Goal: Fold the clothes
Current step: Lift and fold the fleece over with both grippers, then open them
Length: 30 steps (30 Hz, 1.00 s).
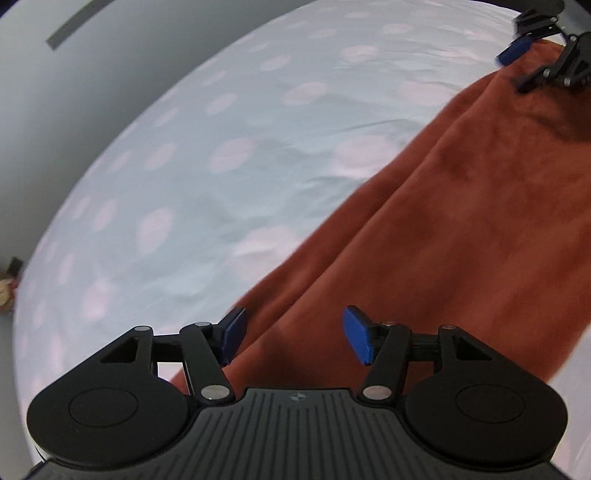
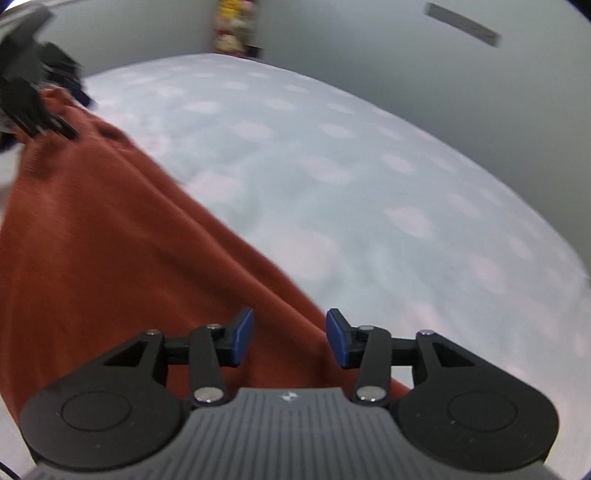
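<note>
A rust-orange garment [image 1: 443, 221] lies in a long band on the bed, with lengthwise folds along it. My left gripper [image 1: 295, 334] hovers over one end of it, jaws open, its blue pads [image 1: 356, 334] clear of the cloth. At the other end of the garment [image 2: 110, 240] is my right gripper [image 2: 290, 336], also open above the cloth edge with nothing pinched. Each gripper shows in the other's view: the right gripper [image 1: 532, 55] at the top right, the left gripper [image 2: 48, 103] blurred at the top left.
The bed sheet [image 1: 221, 166] is pale blue with faint pink spots and spreads wide beside the garment. Grey walls ring the bed. A dark strip [image 2: 461, 24] hangs on the wall. Colourful toys [image 2: 232, 29] stand in a far corner.
</note>
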Motion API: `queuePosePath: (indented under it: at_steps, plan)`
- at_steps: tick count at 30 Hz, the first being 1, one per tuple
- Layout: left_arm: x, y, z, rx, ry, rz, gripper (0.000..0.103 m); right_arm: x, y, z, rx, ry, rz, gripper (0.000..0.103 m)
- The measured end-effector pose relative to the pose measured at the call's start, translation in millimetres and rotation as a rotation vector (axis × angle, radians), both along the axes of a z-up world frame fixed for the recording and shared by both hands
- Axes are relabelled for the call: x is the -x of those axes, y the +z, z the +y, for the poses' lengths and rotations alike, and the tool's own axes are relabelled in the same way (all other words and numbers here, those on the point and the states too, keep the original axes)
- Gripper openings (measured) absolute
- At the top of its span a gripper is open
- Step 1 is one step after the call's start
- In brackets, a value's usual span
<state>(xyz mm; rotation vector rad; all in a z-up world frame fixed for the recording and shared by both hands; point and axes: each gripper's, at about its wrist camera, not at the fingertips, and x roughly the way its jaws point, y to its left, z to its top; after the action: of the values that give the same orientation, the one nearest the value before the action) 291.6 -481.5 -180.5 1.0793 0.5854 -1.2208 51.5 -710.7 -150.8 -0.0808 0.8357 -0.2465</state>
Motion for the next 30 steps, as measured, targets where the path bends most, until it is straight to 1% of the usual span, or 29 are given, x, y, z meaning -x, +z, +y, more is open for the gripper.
queuePosePath:
  at_steps: [2, 5, 7, 8, 9, 10, 11, 12, 13, 15, 16, 19, 22, 23, 25, 26, 27, 28, 29, 30]
  plan:
    - [2.2, -11.5, -8.9, -0.012, -0.007, 0.025, 0.056, -18.6, -6.2, 5.2, -0.036, 0.037, -0.006, 0.054]
    - [-1.4, -27.3, -17.6, -0.033, -0.010, 0.038, 0.056, -42.5, -17.0, 9.4, -0.069, 0.063, 0.004, 0.055]
    - [-3.9, -33.7, -17.6, -0.027, 0.002, 0.055, 0.055, -49.2, -22.2, 8.2, -0.097, 0.062, 0.006, 0.054]
    - [-6.6, -33.9, -17.1, -0.021, 0.014, 0.077, 0.052, -52.9, -25.8, 6.6, -0.112, 0.058, 0.009, 0.054]
    - [-9.3, -34.0, -16.5, -0.014, 0.026, 0.100, 0.048, -55.5, -29.1, 4.7, -0.124, 0.051, 0.014, 0.051]
    - [-12.1, -34.2, -15.9, -0.007, 0.038, 0.123, 0.046, -56.5, -32.1, 3.1, -0.139, 0.047, 0.017, 0.043]
    - [-12.0, -34.1, -15.2, 0.000, 0.035, 0.140, 0.037, -55.9, -34.5, 2.5, -0.158, 0.044, 0.013, 0.037]
    - [-11.8, -34.0, -14.6, 0.006, 0.032, 0.157, 0.024, -55.0, -36.1, 2.5, -0.171, 0.042, 0.008, 0.029]
    - [-7.8, -33.1, -12.9, 0.016, 0.013, 0.141, 0.020, -52.6, -35.4, 4.4, -0.161, 0.045, 0.000, 0.020]
    - [0.6, -32.6, -11.2, 0.033, 0.000, 0.105, 0.004, -47.9, -33.9, 8.2, -0.143, 0.052, -0.017, 0.013]
    - [4.3, -30.6, -10.0, 0.051, -0.007, 0.077, 0.004, -45.6, -33.2, 10.1, -0.133, 0.056, -0.025, 0.010]
    - [6.7, -18.9, -6.6, 0.125, 0.007, 0.046, 0.003, -40.0, -22.5, 14.0, -0.089, 0.051, -0.075, 0.008]
    - [-3.7, -8.2, -15.6, 0.170, 0.062, 0.058, 0.003, -42.1, -9.7, 10.9, -0.055, 0.022, -0.109, 0.008]
    - [-5.9, -9.2, -20.5, 0.166, 0.080, 0.060, 0.003, -44.6, -7.0, 8.9, -0.049, 0.008, -0.113, 0.008]
    - [-8.6, -17.8, -33.8, 0.129, 0.114, 0.063, 0.005, -55.8, -10.9, 2.4, -0.054, -0.027, -0.087, 0.008]
    - [-8.7, -23.0, -39.1, 0.117, 0.138, 0.057, 0.010, -61.2, -13.7, -0.3, -0.058, -0.046, -0.073, 0.008]
    - [-8.4, -27.9, -43.0, 0.111, 0.161, 0.054, 0.012, -65.8, -19.4, -1.8, -0.066, -0.067, -0.054, 0.010]
    - [-8.4, -31.5, -45.3, 0.106, 0.181, 0.060, 0.013, -68.7, -23.9, -2.7, -0.074, -0.089, -0.042, 0.013]
    - [-7.6, -33.2, -45.2, 0.111, 0.197, 0.062, 0.015, -66.1, -24.4, -1.6, -0.080, -0.111, -0.049, 0.015]
    - [-6.0, -31.7, -42.0, 0.126, 0.201, 0.056, 0.020, -63.4, -24.9, -0.4, -0.087, -0.132, -0.057, 0.017]
